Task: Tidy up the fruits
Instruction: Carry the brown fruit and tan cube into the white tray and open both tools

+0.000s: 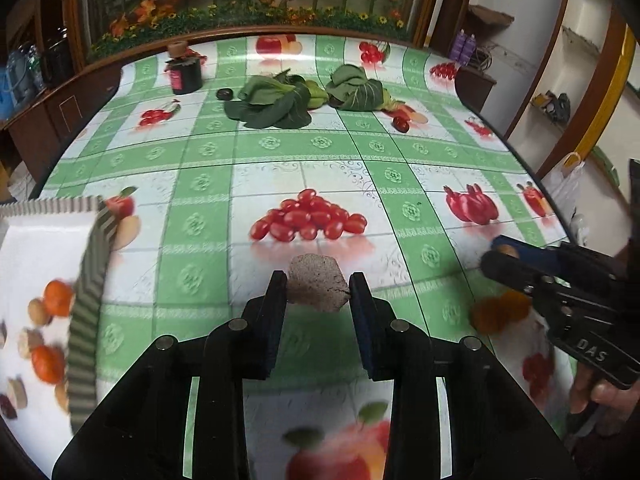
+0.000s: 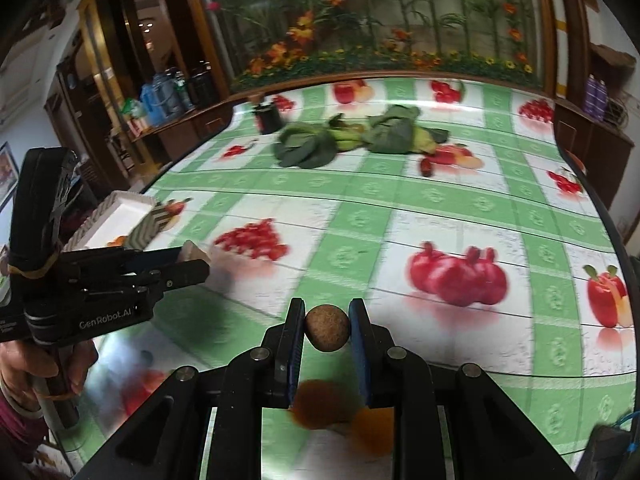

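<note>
My left gripper is shut on a rough grey-brown chunk of fruit and holds it above the table. My right gripper is shut on a small round brown fruit; it also shows in the left wrist view. Two blurred orange fruits lie on the table under the right gripper. A white tray with a ribbed rim at the left holds oranges and several brown fruits. The left gripper also shows in the right wrist view, beside the tray.
The table carries a green checked cloth printed with fruit pictures. At the far side lie leafy greens, a dark jar, a dark round fruit and a red fruit. Wooden cabinets and a flower mural stand behind.
</note>
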A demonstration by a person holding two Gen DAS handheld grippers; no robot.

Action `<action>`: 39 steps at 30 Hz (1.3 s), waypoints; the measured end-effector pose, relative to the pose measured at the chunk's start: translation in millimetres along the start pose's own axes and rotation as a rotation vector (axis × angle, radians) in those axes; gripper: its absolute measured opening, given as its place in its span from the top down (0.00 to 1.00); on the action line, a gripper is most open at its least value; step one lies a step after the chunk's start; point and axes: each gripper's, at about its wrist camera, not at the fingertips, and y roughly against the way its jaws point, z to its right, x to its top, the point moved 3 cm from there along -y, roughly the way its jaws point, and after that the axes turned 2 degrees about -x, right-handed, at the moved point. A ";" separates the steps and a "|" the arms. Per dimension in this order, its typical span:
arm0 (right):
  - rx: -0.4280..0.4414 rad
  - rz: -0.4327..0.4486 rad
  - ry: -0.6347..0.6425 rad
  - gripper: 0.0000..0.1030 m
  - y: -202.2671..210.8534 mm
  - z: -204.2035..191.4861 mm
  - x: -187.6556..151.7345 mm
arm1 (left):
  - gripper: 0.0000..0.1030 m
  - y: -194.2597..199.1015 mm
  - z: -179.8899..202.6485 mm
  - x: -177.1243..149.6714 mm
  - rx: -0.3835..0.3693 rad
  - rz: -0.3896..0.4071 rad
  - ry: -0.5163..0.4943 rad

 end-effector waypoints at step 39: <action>0.295 -0.060 0.327 0.79 -38.3 -270.3 9.1 | 0.70 142.0 -193.5 -84.9 0.280 0.126 0.244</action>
